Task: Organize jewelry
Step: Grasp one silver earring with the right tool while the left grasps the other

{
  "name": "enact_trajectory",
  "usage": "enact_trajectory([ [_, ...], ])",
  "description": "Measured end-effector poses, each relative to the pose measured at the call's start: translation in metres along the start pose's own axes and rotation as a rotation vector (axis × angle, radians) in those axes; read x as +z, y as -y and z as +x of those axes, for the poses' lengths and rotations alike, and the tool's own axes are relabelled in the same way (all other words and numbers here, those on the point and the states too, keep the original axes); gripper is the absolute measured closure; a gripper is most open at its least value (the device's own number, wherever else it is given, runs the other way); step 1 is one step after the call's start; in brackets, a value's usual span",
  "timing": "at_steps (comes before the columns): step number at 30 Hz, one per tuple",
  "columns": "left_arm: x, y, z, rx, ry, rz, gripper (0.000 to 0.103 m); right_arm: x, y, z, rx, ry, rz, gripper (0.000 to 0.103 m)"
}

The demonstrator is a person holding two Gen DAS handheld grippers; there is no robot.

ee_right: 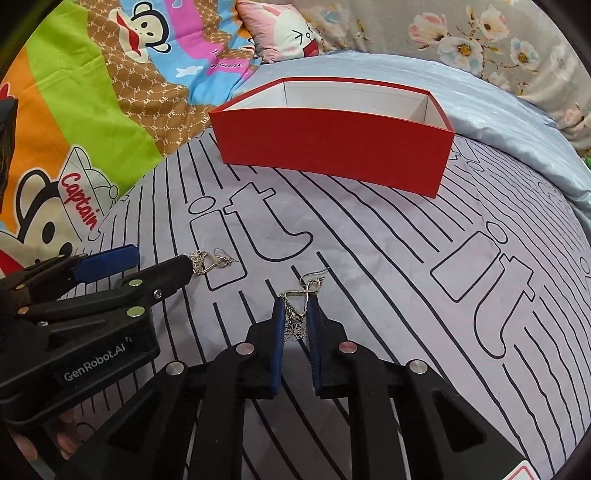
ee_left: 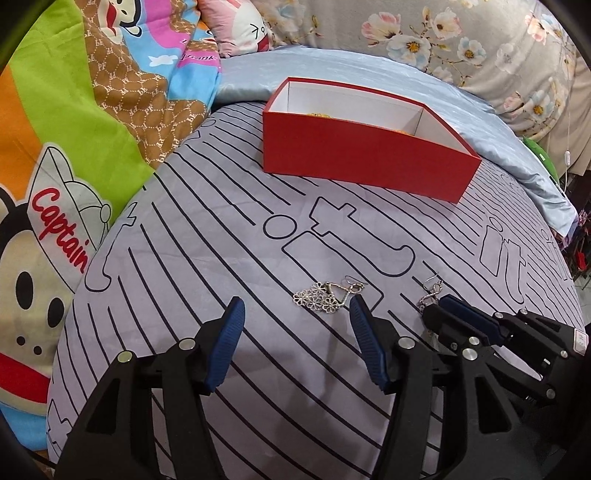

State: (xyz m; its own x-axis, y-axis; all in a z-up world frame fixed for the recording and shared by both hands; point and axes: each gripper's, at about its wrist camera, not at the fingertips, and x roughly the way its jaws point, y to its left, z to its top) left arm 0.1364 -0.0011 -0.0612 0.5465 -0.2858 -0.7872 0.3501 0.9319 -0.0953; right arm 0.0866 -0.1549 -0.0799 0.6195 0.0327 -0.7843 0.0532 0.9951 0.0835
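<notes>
Two silver flower-cluster earrings lie on the striped grey bedsheet. One earring (ee_left: 327, 294) lies just ahead of my open left gripper (ee_left: 297, 306), close to its right fingertip; it also shows in the right wrist view (ee_right: 210, 261). My right gripper (ee_right: 295, 314) is closed around the second earring (ee_right: 297, 314), whose hook sticks out past the fingertips; in the left wrist view this earring (ee_left: 431, 291) pokes out of the right gripper (ee_left: 437, 306). A red open box (ee_left: 365, 147) with white inside stands beyond, also in the right wrist view (ee_right: 332, 144), with something gold inside.
A colourful cartoon-monkey blanket (ee_left: 74, 166) lies at the left. A pale blue sheet (ee_left: 461, 99) and floral bedding (ee_left: 461, 40) lie behind the box. A pink-and-white pillow (ee_right: 284, 33) sits at the back. The bed edge drops off at the right.
</notes>
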Motion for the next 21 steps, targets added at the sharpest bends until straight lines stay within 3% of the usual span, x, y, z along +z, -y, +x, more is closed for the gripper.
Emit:
enact_trajectory([
  [11, -0.001, 0.010, 0.011, -0.010, -0.007, 0.015, 0.048, 0.000, 0.015, -0.011, 0.027, 0.015, 0.054, 0.092],
  [15, -0.003, 0.013, 0.013, -0.003, 0.004, 0.031, 0.052, 0.000, 0.015, -0.013, 0.029, 0.019, 0.059, 0.092],
  [18, -0.002, 0.015, 0.014, -0.003, 0.011, 0.041, 0.062, 0.000, 0.016, -0.013, 0.031, 0.019, 0.064, 0.092],
  [20, -0.001, 0.015, 0.015, -0.009, 0.013, 0.039, 0.077, 0.000, 0.017, -0.012, 0.032, 0.018, 0.069, 0.092],
  [21, 0.000, 0.016, 0.015, -0.016, 0.012, 0.039, 0.078, -0.001, 0.018, -0.013, 0.032, 0.018, 0.069, 0.092],
])
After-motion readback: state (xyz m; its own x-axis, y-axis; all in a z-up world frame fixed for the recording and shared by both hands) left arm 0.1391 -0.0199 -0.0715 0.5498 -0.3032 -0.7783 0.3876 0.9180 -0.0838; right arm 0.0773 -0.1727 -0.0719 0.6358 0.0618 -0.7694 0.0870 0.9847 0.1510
